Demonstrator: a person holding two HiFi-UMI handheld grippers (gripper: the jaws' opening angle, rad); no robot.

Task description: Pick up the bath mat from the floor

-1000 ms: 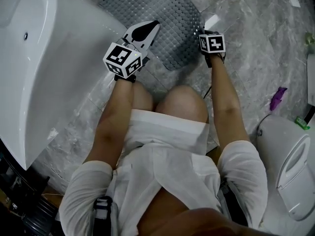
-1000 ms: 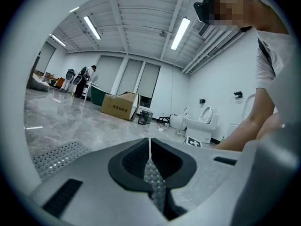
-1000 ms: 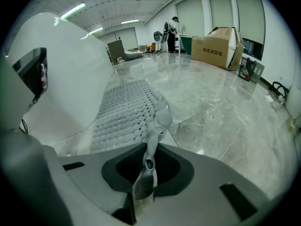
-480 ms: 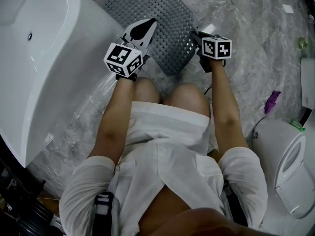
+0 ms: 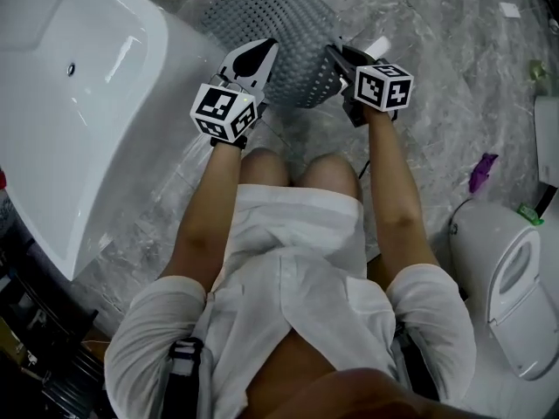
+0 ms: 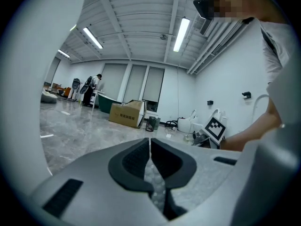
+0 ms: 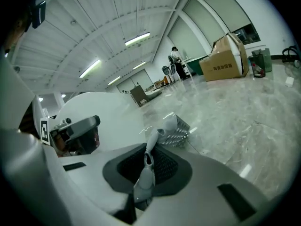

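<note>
Bath mat [image 5: 278,24]: near edge is up off the floor [image 5: 437,85], far end prob. lying on it, hard to tell. Your left gripper [image 5: 262,52] is clamped on the mat's near-left edge, your right gripper [image 5: 337,56] pinched tight on the near-right edge. Tub [image 5: 105,173] is just beside the mat on your left, w/ the toilet [image 5: 515,286] well off to your right.

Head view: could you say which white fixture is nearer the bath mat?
The bathtub at left, beside the bath mat; the toilet stands far right.
</note>
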